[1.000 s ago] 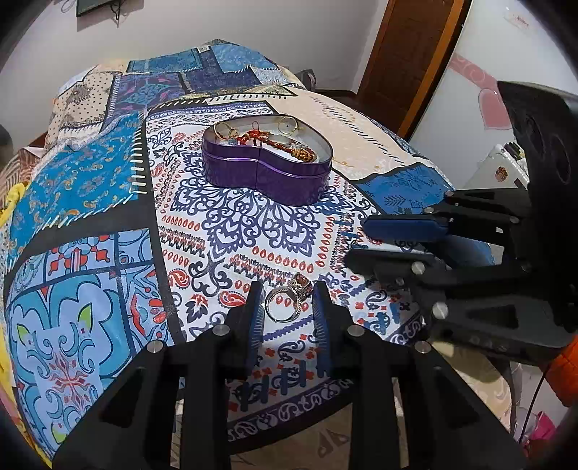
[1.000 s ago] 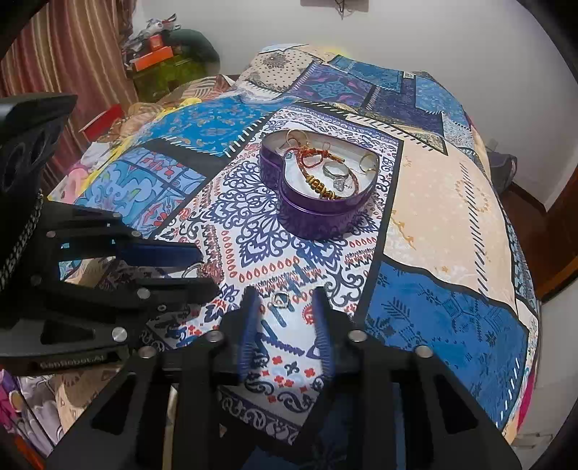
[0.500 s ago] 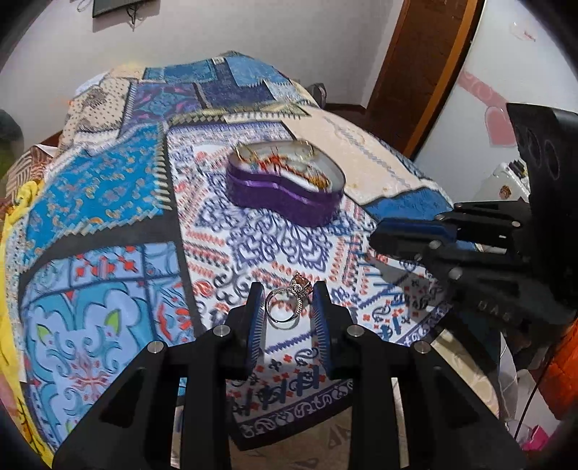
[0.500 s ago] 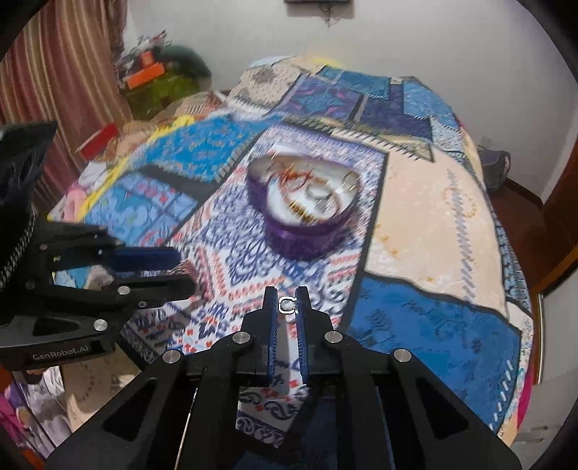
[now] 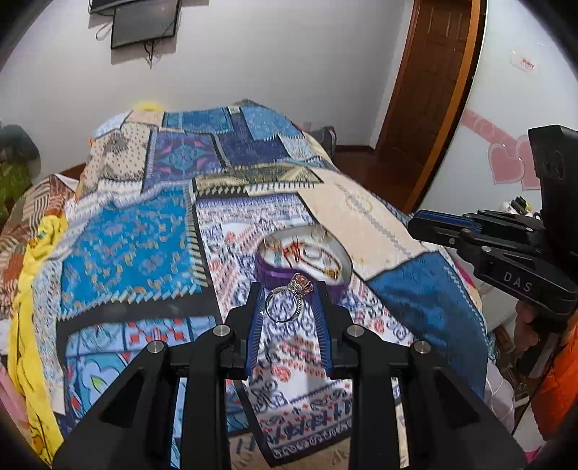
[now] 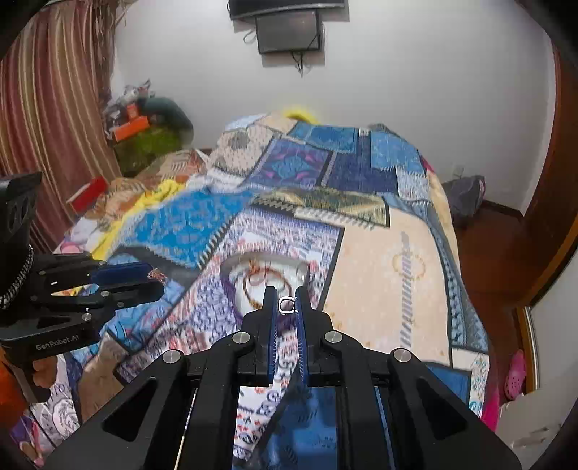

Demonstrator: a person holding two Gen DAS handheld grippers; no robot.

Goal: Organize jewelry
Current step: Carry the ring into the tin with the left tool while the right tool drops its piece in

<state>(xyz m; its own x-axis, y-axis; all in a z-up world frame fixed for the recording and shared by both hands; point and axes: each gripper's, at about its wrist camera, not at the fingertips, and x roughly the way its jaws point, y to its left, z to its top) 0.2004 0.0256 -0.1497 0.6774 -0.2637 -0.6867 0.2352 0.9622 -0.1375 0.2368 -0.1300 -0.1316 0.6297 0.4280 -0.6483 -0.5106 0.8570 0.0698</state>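
My left gripper (image 5: 288, 302) is shut on a silver ring with a pink stone (image 5: 289, 300) and holds it up above the bed. My right gripper (image 6: 286, 305) is shut on a small silver ring (image 6: 286, 304), also lifted. A purple heart-shaped tin (image 5: 303, 262) holding chains and rings sits on the patterned bedspread just beyond both grippers; it also shows in the right wrist view (image 6: 267, 278). The right gripper shows at the right of the left wrist view (image 5: 426, 226), the left gripper at the left of the right wrist view (image 6: 151, 280).
The patchwork bedspread (image 5: 144, 253) covers the bed. A wooden door (image 5: 430, 90) stands at the right, a striped curtain (image 6: 47, 126) at the left, a wall screen (image 6: 289, 32) behind. Clutter (image 6: 144, 130) lies by the bed's far left.
Both grippers have lifted off the bedspread with their rings and tilted up toward the tin. The right gripper closed on the small ring about a second ago.
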